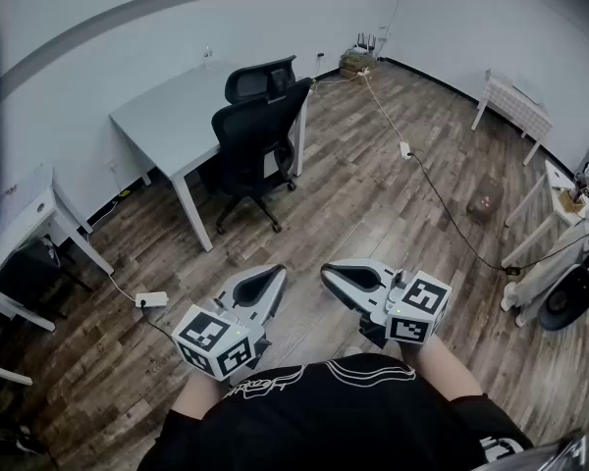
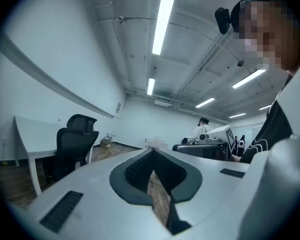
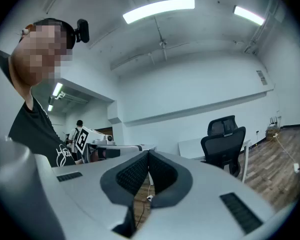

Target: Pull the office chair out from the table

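A black office chair (image 1: 256, 130) with a headrest stands pushed up against the near side of a white table (image 1: 175, 114) across the room. The chair (image 2: 70, 146) shows at the left of the left gripper view, and the chair (image 3: 223, 143) at the right of the right gripper view. My left gripper (image 1: 275, 275) and right gripper (image 1: 327, 273) are held side by side close to my body, far short of the chair, over the wooden floor. Both are shut with nothing between their fingers (image 2: 140, 168) (image 3: 159, 170).
A black cable (image 1: 442, 204) runs across the floor from the far wall to the right side. A power strip (image 1: 151, 299) lies on the floor at the left. Another white desk (image 1: 25, 214) stands at the left, small white tables (image 1: 515, 106) at the right.
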The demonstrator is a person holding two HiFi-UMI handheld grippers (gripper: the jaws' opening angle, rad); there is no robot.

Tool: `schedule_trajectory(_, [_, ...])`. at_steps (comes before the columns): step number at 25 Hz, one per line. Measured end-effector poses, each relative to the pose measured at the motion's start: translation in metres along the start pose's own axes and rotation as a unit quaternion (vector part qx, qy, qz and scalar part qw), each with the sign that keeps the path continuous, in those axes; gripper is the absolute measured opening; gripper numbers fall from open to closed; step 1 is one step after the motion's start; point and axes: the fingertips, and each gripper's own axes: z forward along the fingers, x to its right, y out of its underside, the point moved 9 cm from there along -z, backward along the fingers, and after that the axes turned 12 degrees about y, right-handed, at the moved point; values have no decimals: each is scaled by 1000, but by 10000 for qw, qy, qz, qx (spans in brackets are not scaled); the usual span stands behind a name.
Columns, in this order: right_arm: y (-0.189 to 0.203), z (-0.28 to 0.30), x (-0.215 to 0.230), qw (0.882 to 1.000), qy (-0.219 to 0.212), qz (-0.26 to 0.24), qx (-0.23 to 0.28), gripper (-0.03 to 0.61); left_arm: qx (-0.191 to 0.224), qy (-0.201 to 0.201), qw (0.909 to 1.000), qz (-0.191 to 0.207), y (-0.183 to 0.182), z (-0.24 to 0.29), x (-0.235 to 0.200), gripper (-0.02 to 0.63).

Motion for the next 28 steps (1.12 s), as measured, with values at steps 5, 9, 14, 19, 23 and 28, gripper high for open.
schedule_trajectory(5, [-2,-1,1,10000,-3,-67,-25,35,40,45,10000,-19,0,2,-1,8])
schedule_trajectory(9, [-3,-1,1,9998,5,-169,-50,35,46,62,10000,-57,1,6,-2,8])
schedule_trajectory(14, [-4,-1,11,9996,135,-225,-68,35,-20,86,9999,-90,4,15,-5,8])
schedule_trajectory(19, [3,-7,27,9997,211,-94,-101,37,-106,56,9998,-176,9,29,-5,8])
schedule_trajectory(23, [9,-6,46,9998,164,-3,-140,37,-245,3,9994,-233,15,44,-10,8])
schedule_trajectory(28, [15,-7,74,9997,90,27,-208,37,-408,-131,9985,-342,22,70,-19,8])
